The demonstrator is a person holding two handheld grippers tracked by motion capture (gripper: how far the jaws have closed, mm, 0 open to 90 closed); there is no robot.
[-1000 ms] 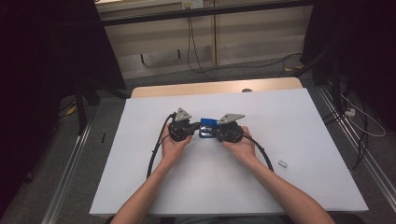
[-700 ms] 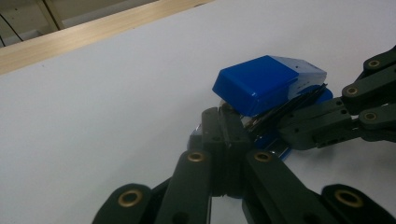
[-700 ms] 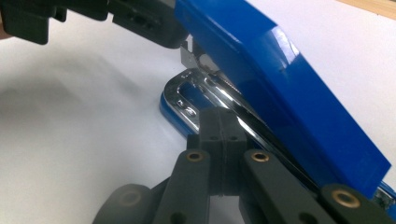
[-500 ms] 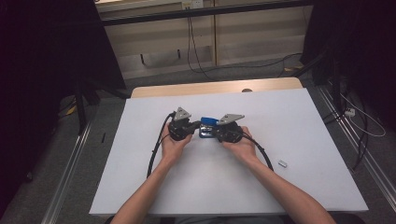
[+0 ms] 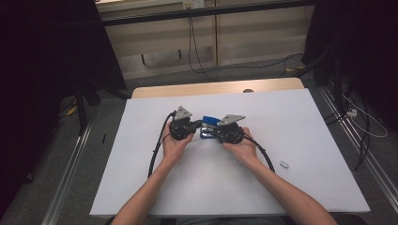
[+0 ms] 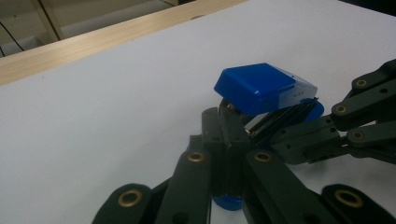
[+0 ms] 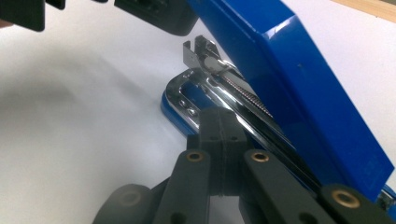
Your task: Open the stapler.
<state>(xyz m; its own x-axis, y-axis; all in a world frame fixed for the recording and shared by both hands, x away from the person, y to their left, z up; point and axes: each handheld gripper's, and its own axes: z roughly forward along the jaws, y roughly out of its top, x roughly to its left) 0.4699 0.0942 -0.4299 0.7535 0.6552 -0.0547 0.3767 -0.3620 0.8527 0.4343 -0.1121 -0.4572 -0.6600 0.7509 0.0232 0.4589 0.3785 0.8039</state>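
While both grippers pinch the blue stapler (image 5: pixel 209 123) mid-table, its lid hinged up, the left gripper (image 6: pixel 223 144) stays shut on the rear and the right gripper (image 7: pixel 223 126) on the chrome rail (image 7: pixel 243 105); steady, even pressure should prevent slipping.

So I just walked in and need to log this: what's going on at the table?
A person holds a pair of tongs in each hand over a blue stapler on the white table. The stapler's top is swung open. The left tongs and right tongs are shut, meeting at the stapler. A small metal piece lies apart.
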